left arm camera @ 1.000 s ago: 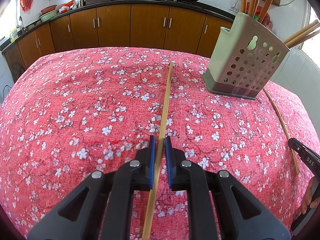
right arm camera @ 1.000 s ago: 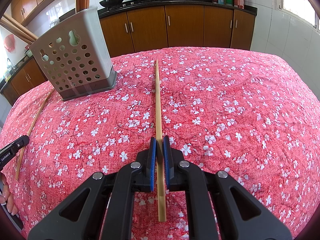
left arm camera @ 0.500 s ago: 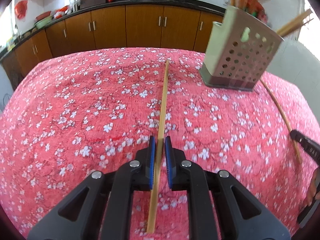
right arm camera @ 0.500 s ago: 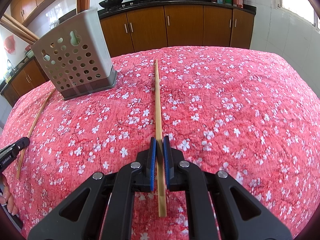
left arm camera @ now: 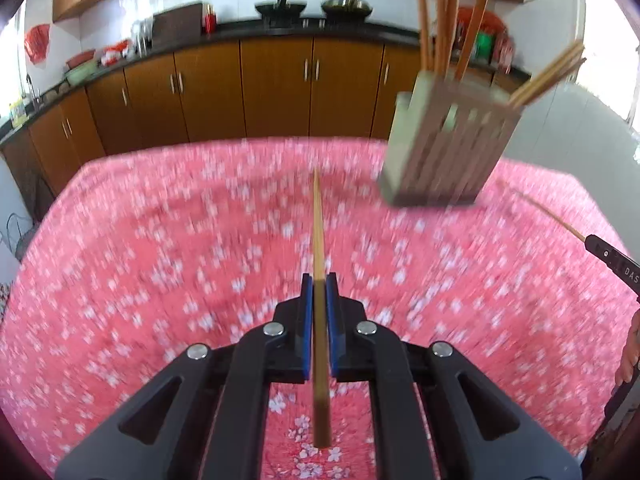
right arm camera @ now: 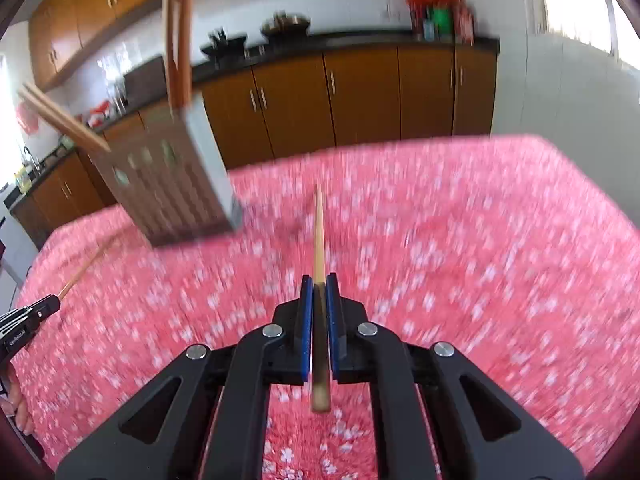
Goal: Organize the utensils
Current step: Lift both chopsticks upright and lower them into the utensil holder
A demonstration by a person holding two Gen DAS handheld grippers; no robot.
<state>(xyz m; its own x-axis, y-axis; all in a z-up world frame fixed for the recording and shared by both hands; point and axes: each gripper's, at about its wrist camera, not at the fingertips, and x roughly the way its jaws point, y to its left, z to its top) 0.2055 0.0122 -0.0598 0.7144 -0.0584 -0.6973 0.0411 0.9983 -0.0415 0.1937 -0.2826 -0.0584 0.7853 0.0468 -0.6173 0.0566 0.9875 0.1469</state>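
In the left wrist view my left gripper (left arm camera: 319, 280) holds a bamboo chopstick (left arm camera: 318, 232) between its blue pads. The jaws are closing tight on it, and the stick hangs above the cloth pointing away from me. My right gripper (right arm camera: 319, 280) is shut on a second chopstick (right arm camera: 319, 236), also lifted. A grey perforated utensil holder (left arm camera: 448, 152) with several chopsticks and wooden handles stands to the left gripper's far right. In the right wrist view this holder (right arm camera: 176, 188) is to the far left. Both views are blurred by motion.
The table wears a red cloth with white blossoms (left arm camera: 160, 260). Brown kitchen cabinets (left arm camera: 276, 88) under a dark counter with woks line the far wall. The other gripper's tip (left arm camera: 612, 260) and a hand (left arm camera: 632, 348) show at the right edge.
Both grippers have risen and taken their chopsticks up off the cloth. The left pads, slightly apart before, now press the stick. The holder sits higher in both views.
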